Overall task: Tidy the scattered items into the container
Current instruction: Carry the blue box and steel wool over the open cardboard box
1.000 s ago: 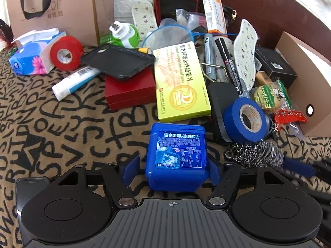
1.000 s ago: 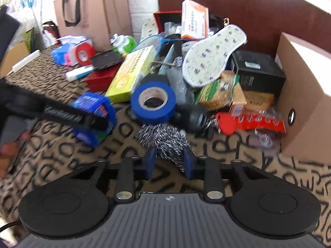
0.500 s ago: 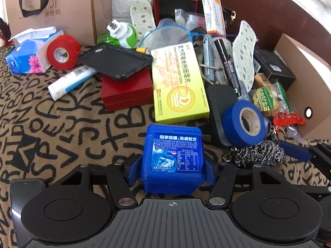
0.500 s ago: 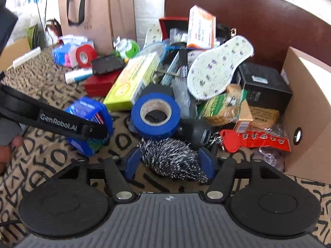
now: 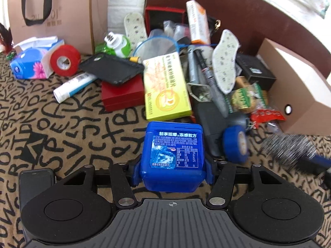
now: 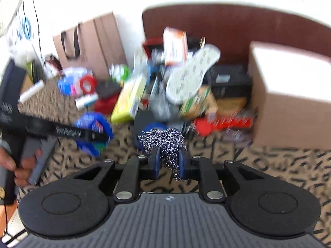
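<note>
My left gripper (image 5: 171, 172) is shut on a blue square gum container (image 5: 173, 155) and holds it above the patterned cloth. My right gripper (image 6: 168, 162) is shut on a steel wool scourer (image 6: 163, 140), lifted off the cloth; the scourer also shows blurred in the left wrist view (image 5: 289, 150). The cardboard box (image 6: 287, 95) stands at the right, also seen in the left wrist view (image 5: 293, 86). The left gripper with the blue container (image 6: 93, 132) shows at the left of the right wrist view.
A pile lies ahead: yellow medicine box (image 5: 165, 86), red box (image 5: 122, 95), blue tape roll (image 5: 235, 144), red tape roll (image 5: 64, 60), insole (image 5: 225, 62), tissue pack (image 5: 33, 64), white tube (image 5: 74, 86), black box (image 5: 256, 72). A paper bag (image 5: 49, 12) stands at the back left.
My right gripper has closed on the steel wool scourer and lifted it off the cloth. My left gripper holds the blue container and has risen slightly.
</note>
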The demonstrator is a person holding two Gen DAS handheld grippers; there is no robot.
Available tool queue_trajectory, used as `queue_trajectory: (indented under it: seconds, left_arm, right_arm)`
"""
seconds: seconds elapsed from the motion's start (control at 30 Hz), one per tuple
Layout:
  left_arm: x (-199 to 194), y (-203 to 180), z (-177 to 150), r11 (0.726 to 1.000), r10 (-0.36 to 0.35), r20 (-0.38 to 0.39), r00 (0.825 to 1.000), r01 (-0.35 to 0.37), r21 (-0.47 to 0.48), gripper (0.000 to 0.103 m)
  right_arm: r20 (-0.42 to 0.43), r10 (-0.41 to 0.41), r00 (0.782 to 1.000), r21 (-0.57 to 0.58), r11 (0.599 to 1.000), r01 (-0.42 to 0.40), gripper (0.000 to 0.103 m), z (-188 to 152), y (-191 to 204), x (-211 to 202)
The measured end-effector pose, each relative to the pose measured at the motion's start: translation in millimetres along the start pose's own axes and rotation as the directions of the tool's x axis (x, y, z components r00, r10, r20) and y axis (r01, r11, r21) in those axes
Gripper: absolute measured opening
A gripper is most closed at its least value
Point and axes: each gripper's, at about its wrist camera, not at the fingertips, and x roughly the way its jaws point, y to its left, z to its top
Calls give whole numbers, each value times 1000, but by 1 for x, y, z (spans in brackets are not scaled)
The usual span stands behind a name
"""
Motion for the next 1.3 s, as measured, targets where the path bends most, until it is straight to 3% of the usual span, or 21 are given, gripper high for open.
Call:
queue_trajectory:
  seconds: [0.1,0.2,0.4,0.63,0.87,1.1,1.3]
  left_arm:
    - [-11,-7,-4,1000,-12,13,1000,12,12,57]
    - [-16,-15,-10,999,-28,6,1000,28,31,58]
    - [-23,-28,-21,996,-51,-12,999,52,66,58]
    - [-49,-58,-9,983,-131,37,991,124,136,58]
    - [-72,-117,22,948,-244,97,965,216,233,58]
    - [-63,-182,73,915,-330,119,936,286,285,59]
    - [-34,-237,121,892,-391,112,913,346,292,59]
  right_arm:
    - [47,-35,998,-32,999,37,20,8,-1,-22]
    - [31,-67,997,-25,997,68,21,3,-5,-26]
    - [-17,-56,998,31,998,56,21,-18,-7,-23]
    - [45,-61,997,31,998,60,21,-14,-10,-42]
    - [146,-93,985,63,994,84,22,7,-36,-67]
    - [233,-218,948,68,976,208,22,44,-82,-86]
    - [246,-319,916,108,948,301,23,81,-132,-71]
